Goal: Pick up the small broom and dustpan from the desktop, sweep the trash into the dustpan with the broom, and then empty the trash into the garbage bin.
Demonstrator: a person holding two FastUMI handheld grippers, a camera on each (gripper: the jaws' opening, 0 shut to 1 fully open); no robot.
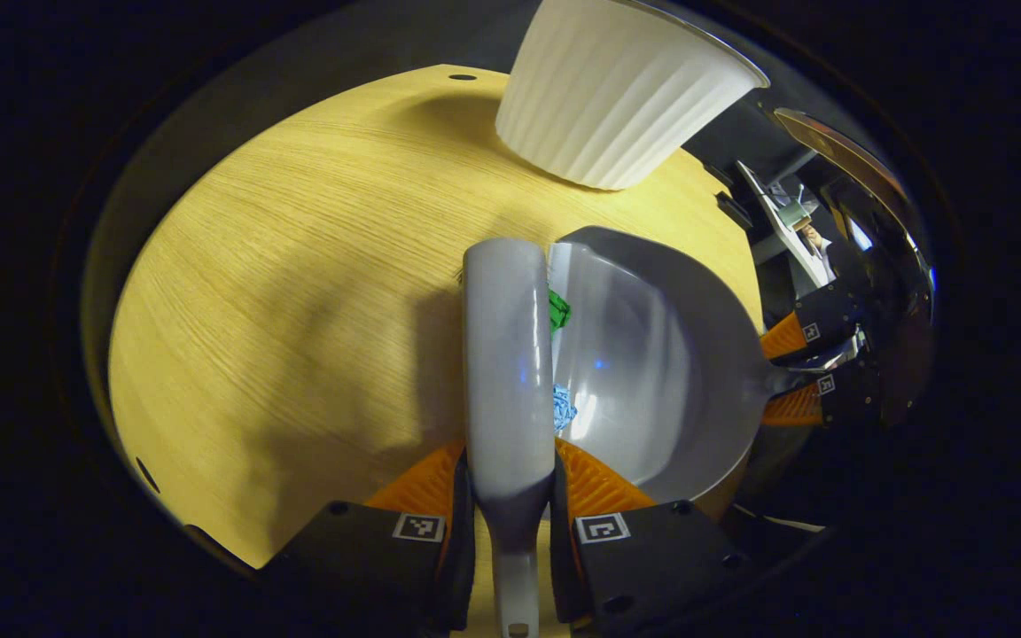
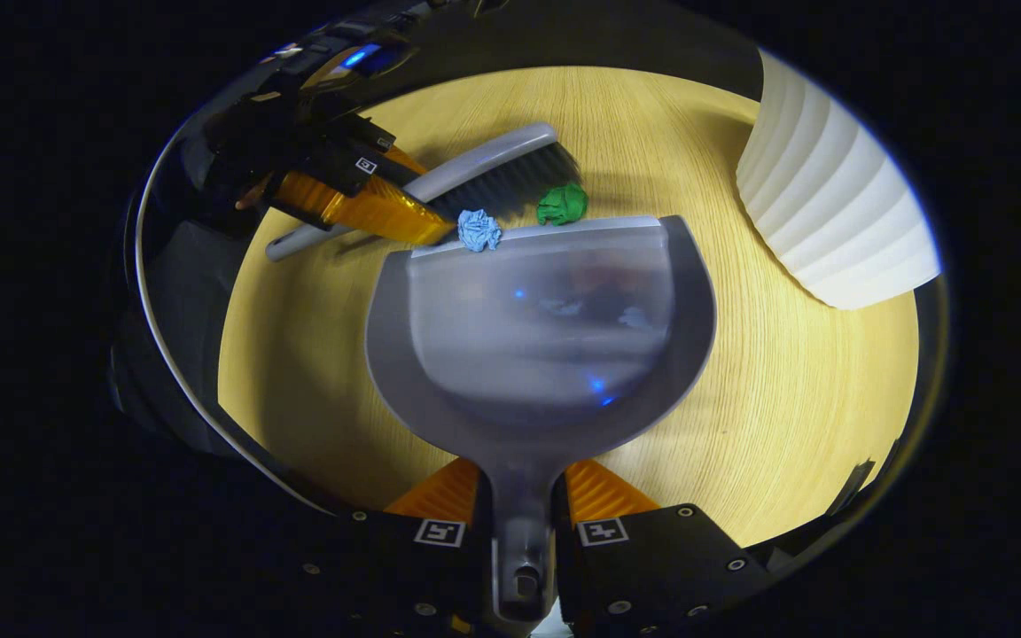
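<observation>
Two light paper wads (image 2: 479,229) at the dustpan's (image 2: 546,354) twelve-o'clock lip; left claw (image 1: 510,496) grips broom (image 1: 508,354) handle, right claw (image 2: 524,514) grips the stiff dustpan handle.

A pale wood-grain bench (image 1: 298,266) is lit warmly from above, and soft shadows are cast across it. Darkness is seen beyond its rounded edge.

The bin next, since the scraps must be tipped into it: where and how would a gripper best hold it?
By the rim of the bin, I'd judge, coming from above with one finger inside and one outside. Its ribbed wall flares wide toward the top, likely too broad to span. It stands upright on the table, so the rim is open to reach.
</observation>
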